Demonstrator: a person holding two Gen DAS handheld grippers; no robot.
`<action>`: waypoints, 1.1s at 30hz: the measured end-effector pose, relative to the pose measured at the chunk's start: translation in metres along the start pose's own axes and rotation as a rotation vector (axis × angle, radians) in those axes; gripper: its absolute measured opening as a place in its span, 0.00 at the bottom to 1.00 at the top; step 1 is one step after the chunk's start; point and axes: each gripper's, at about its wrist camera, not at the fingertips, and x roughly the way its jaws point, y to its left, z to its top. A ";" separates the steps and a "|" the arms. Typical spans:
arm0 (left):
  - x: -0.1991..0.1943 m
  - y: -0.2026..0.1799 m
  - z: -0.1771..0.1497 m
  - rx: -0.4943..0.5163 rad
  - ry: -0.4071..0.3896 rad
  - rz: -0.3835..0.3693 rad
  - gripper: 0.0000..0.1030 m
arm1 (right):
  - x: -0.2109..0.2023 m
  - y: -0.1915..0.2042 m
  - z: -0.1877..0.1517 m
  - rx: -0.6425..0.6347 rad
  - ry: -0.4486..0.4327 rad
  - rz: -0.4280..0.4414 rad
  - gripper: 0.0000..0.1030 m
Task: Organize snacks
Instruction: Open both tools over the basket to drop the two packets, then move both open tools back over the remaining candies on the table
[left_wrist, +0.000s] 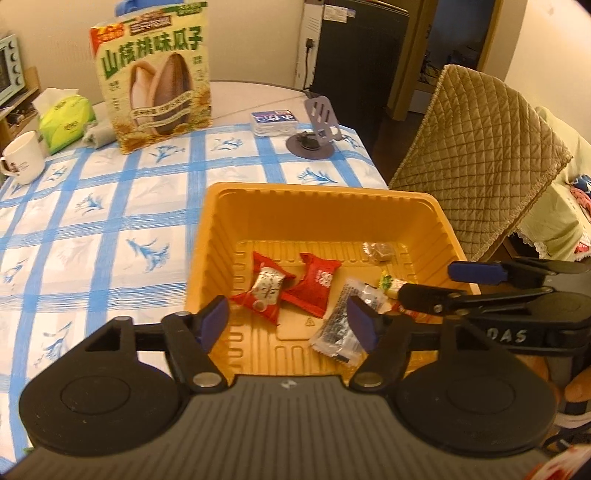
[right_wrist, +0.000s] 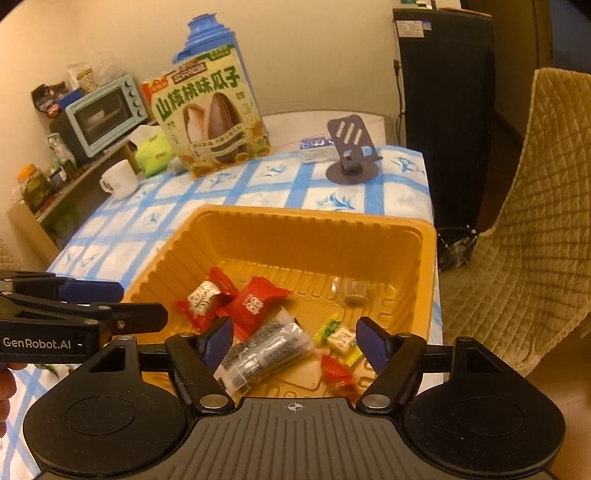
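Observation:
An orange plastic tray (left_wrist: 317, 199) (right_wrist: 314, 225) sits on the checked tablecloth and holds several wrapped snacks: two red packets (left_wrist: 314, 282) (right_wrist: 255, 301), a clear packet with dark print (left_wrist: 341, 325) (right_wrist: 266, 349), a small yellow-green candy (right_wrist: 341, 338) and a brown one (left_wrist: 380, 251) (right_wrist: 354, 290). My left gripper (left_wrist: 290, 325) is open and empty over the tray's near edge. My right gripper (right_wrist: 293, 343) is open and empty above the clear packet. Each gripper shows in the other's view, the right one (left_wrist: 454, 284) and the left one (right_wrist: 122, 302).
A large sunflower-seed bag (left_wrist: 155, 81) (right_wrist: 210, 114) stands at the back. A white mug (left_wrist: 22, 157) (right_wrist: 120, 179), a green tissue pack (left_wrist: 64, 118), a grey phone stand (left_wrist: 317, 129) (right_wrist: 351, 151) and a small box (left_wrist: 275, 120) are on the table. A quilted chair (left_wrist: 476, 147) stands right.

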 end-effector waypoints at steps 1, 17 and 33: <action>-0.003 0.002 -0.001 -0.005 -0.002 0.003 0.71 | -0.002 0.001 0.001 0.004 -0.002 0.002 0.74; -0.095 0.031 -0.021 -0.033 -0.107 0.002 0.86 | -0.072 0.032 -0.001 0.055 -0.110 0.006 0.90; -0.191 0.083 -0.096 -0.055 -0.127 -0.014 0.86 | -0.133 0.118 -0.048 0.055 -0.154 0.007 0.90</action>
